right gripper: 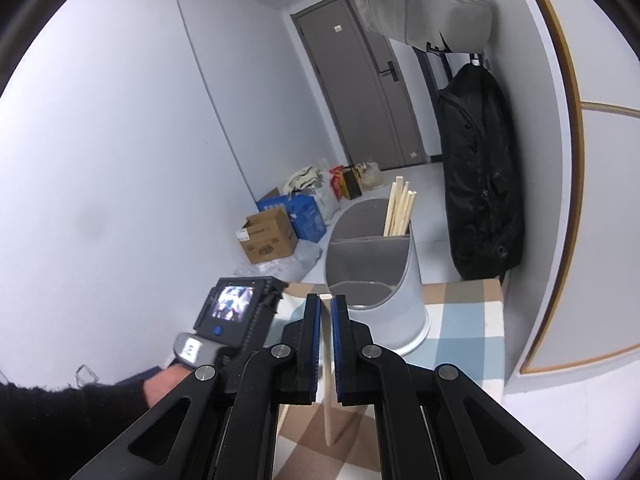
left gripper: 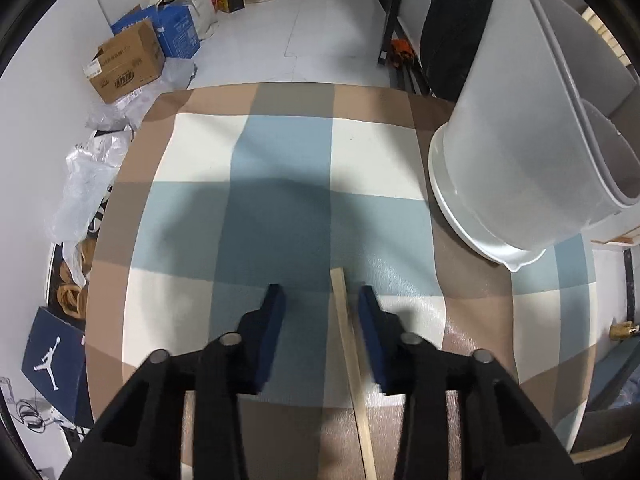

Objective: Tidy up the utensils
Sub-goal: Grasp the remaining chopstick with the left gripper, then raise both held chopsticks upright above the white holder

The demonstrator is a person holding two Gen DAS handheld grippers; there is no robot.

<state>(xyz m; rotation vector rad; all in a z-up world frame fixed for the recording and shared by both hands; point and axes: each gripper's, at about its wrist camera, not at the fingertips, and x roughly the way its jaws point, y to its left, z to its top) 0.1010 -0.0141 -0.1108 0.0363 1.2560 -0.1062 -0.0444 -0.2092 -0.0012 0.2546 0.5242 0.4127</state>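
My left gripper (left gripper: 320,300) is open low over the checked tablecloth (left gripper: 280,216). A wooden chopstick (left gripper: 352,364) lies on the cloth between its fingers, close to the right one. A white utensil holder (left gripper: 516,168) stands to the right. My right gripper (right gripper: 326,304) is shut on a wooden chopstick (right gripper: 329,392), held above the table, just in front of the holder (right gripper: 376,284). Several chopsticks (right gripper: 400,208) stand in the holder's back right compartment. The left gripper's body (right gripper: 236,312) shows in the right wrist view at the left.
The table's far edge (left gripper: 280,88) drops to a white floor. Cardboard and blue boxes (left gripper: 132,60) and plastic bags (left gripper: 88,176) lie on the floor to the left. A black bag (right gripper: 480,176) hangs by the wall behind the holder.
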